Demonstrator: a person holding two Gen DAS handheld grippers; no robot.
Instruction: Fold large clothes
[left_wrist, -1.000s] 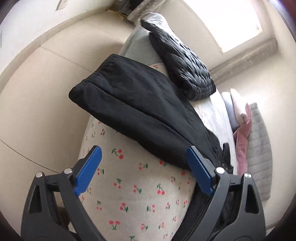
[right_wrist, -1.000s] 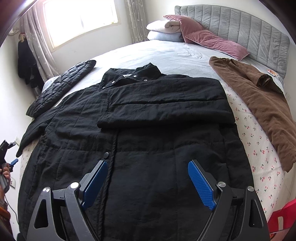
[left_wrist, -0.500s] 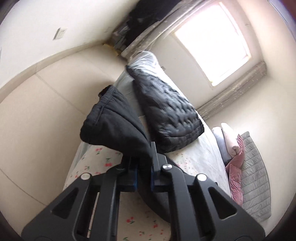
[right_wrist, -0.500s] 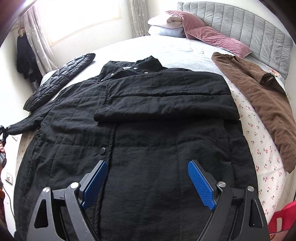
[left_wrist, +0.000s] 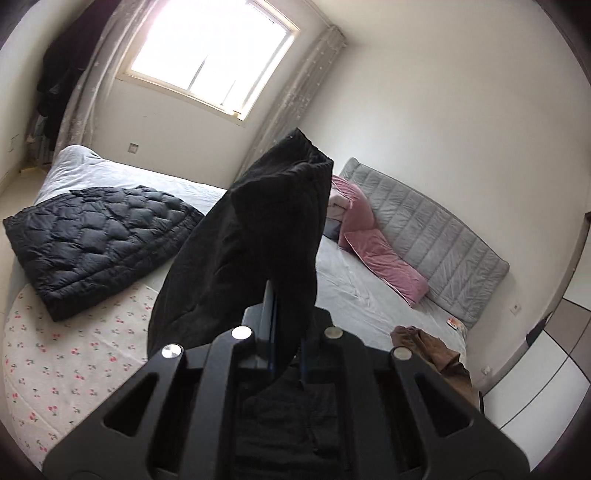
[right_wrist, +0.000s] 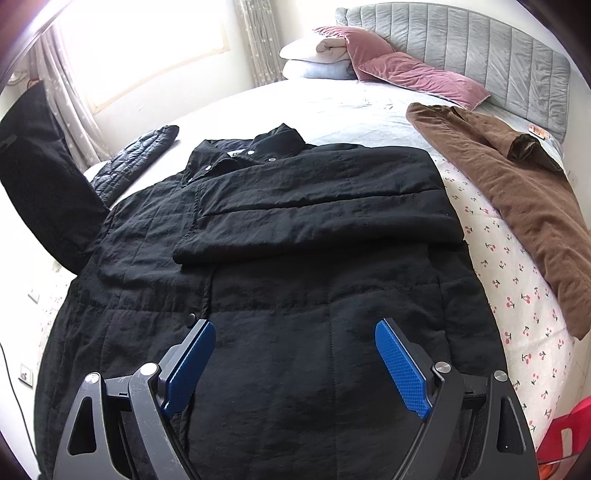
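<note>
A large black coat (right_wrist: 295, 266) lies flat on the bed, collar toward the headboard, with one sleeve folded across its chest (right_wrist: 317, 206). My left gripper (left_wrist: 284, 332) is shut on the coat's other sleeve (left_wrist: 258, 236) and holds it raised off the bed; the lifted sleeve also shows at the left of the right wrist view (right_wrist: 40, 184). My right gripper (right_wrist: 295, 365) is open and empty, hovering over the coat's lower front.
A black quilted jacket (left_wrist: 96, 236) lies on the bed's left side. A brown jacket (right_wrist: 517, 192) lies on the right. Pink and white pillows (right_wrist: 388, 62) sit by the grey headboard (right_wrist: 498, 51). The cherry-print sheet (right_wrist: 517, 295) shows at the right edge.
My left gripper closed on the black sleeve and lifted it up off the bed edge, swinging toward the bed. My right gripper stayed open over the coat.
</note>
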